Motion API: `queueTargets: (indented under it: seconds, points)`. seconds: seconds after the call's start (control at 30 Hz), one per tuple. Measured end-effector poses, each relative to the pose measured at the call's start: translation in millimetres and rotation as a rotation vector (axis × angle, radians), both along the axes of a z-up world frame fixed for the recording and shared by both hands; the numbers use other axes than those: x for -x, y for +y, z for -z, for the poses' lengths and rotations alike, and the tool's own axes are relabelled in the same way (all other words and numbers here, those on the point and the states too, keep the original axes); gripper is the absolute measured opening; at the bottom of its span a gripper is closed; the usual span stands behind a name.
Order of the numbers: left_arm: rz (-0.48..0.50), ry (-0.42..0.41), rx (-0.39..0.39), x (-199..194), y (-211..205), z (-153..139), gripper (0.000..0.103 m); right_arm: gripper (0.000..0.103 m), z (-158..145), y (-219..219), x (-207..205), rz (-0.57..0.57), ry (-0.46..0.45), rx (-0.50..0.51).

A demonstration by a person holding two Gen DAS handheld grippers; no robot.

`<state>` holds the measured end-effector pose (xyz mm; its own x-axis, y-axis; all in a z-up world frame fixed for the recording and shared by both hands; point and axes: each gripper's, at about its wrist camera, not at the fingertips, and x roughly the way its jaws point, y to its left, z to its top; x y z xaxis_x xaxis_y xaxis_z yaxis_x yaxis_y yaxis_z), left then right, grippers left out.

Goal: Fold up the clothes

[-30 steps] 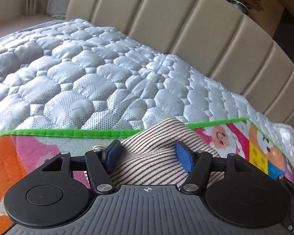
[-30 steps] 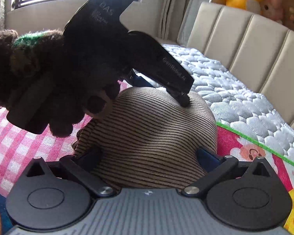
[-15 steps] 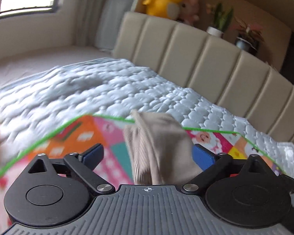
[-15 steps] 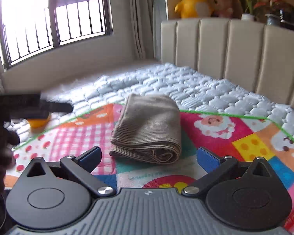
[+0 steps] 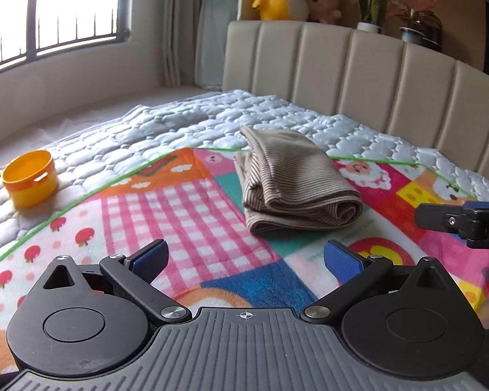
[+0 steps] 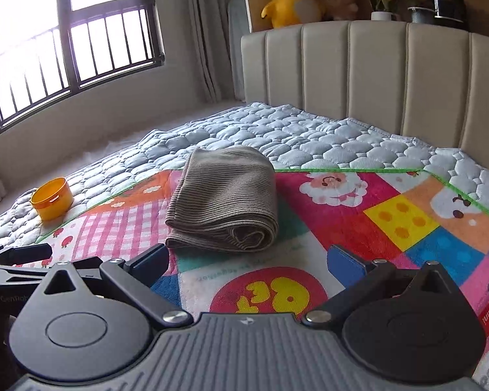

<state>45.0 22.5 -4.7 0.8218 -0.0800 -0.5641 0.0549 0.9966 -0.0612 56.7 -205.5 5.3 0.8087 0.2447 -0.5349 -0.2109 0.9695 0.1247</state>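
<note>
Here, left claw (image 5: 244, 257) and right claw (image 6: 246, 260) are hovering spread wide, gripping nothing; folded striped garment (image 6: 223, 200) is lying on play mat (image 6: 391, 215).

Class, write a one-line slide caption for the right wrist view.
Folded striped garment lies on the colourful mat; open right gripper hovers short of it.

The folded garment (image 5: 293, 182) is seen to be a finely ribbed, striped knit cloth with a matt finish. The play mat (image 5: 185, 215) is shown as a printed, slightly fuzzy fabric. The quilt (image 6: 309, 137) is stitched, padded cloth with a faint sheen. The cup (image 5: 29, 179) is smooth, glossy plastic. The headboard (image 5: 358, 75) is upholstered in smooth, matt material.
</note>
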Motion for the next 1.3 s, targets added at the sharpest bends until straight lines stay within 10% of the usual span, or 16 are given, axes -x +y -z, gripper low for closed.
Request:
queueTargets:
  seconds: [0.27,1.3]
  points:
    - [-0.018,0.011,0.035,-1.1,7.0,2.5,0.103,0.103,3.2,22.2,2.3,-0.047,-0.013,0.122]
    - [-0.007,-0.010,-0.004,1.8,0.0,-0.5,0.103,0.103,4.0,7.6,-3.7,-0.017,0.033,0.046]
